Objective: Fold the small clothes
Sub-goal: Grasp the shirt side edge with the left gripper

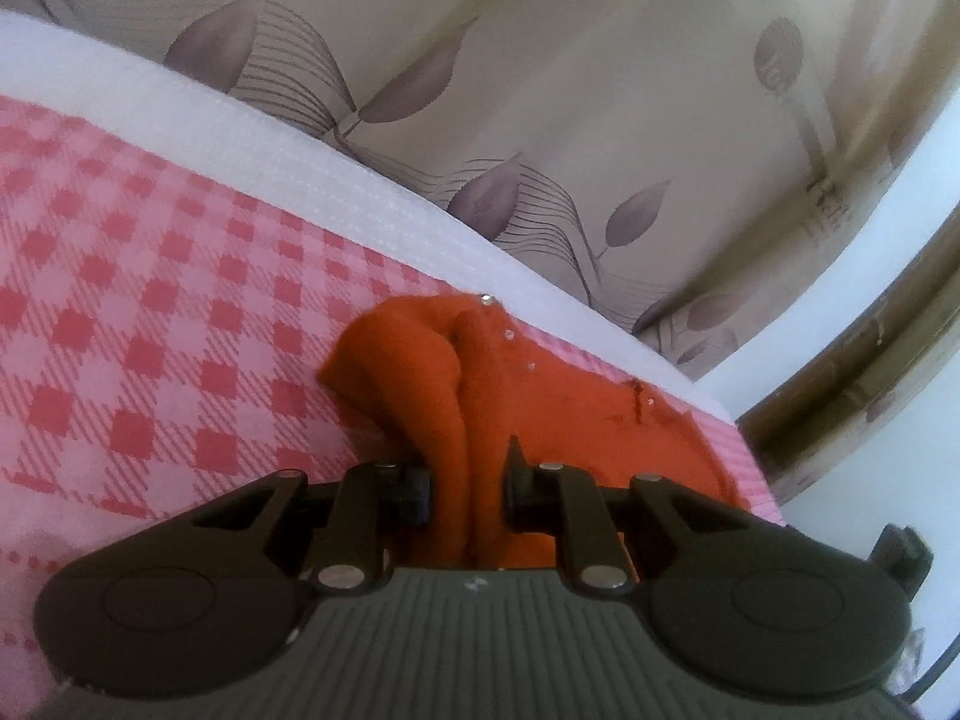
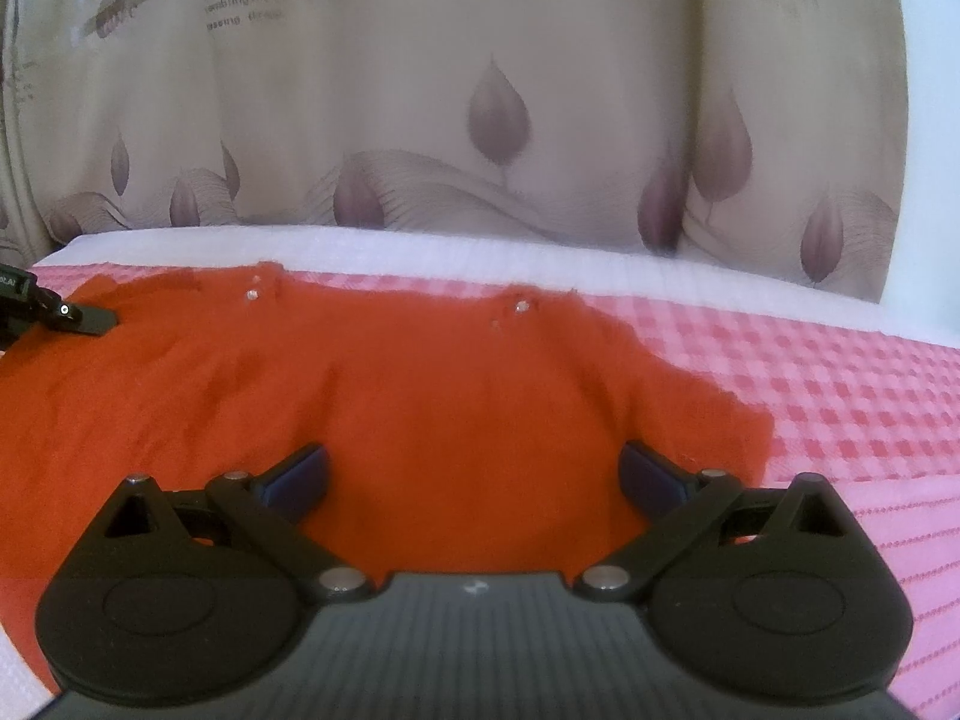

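An orange garment (image 2: 372,396) lies spread on a pink-and-red checked cloth (image 1: 150,324) that covers the table, and everything else can be placed against it. Small shiny studs (image 2: 522,305) dot its far edge, the edge nearest a white strip of padding (image 2: 456,249) and a beige curtain printed with purple leaves (image 2: 498,114). The left hand-held gripper (image 1: 468,489) sits at the left end of the garment with its jaws drawn close together, clenched on a raised fold of orange fabric that bunches up between the pads and stands in a ridge running away from it. In the right wrist view the tip of that same gripper shows at the garment's far left corner. The right hand-held gripper (image 2: 474,480) hangs over the near edge of the garment, right of its middle, jaws spread wide and released; orange fabric lies flat between and beneath the fingers (image 2: 300,477), though whether the tips touch it cannot be told. To the right of the garment the checked cloth lies bare.
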`<state>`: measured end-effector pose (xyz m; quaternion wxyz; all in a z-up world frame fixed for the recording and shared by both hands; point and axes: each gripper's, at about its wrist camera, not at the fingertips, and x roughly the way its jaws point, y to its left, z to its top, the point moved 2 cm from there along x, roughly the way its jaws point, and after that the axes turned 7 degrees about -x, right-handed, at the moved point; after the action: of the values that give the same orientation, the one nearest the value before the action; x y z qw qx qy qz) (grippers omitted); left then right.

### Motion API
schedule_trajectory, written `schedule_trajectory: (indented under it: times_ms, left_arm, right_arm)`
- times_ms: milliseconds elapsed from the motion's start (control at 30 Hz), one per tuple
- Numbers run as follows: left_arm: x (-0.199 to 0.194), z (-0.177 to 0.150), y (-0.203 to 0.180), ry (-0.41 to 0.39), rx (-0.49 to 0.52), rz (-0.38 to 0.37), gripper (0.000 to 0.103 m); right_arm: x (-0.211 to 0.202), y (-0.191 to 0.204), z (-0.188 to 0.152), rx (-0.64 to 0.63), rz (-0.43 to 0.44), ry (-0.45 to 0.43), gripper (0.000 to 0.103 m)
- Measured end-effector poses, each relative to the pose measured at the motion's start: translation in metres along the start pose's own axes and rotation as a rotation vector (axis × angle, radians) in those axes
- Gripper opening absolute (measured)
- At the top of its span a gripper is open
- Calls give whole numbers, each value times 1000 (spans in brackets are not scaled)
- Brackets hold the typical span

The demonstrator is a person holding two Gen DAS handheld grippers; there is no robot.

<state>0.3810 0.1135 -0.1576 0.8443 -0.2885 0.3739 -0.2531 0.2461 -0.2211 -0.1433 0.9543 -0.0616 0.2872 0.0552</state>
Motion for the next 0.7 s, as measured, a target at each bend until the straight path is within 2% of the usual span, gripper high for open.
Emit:
schedule_trajectory:
  times_ms: [333, 700]
  left_arm:
    - [2, -5, -14, -26, 125, 85, 28]
    - [4, -8, -21, -34, 181, 120, 33]
  right_arm:
    - [5, 2, 1, -28, -11, 21, 103]
    - [4, 3, 0, -24, -8, 15, 103]
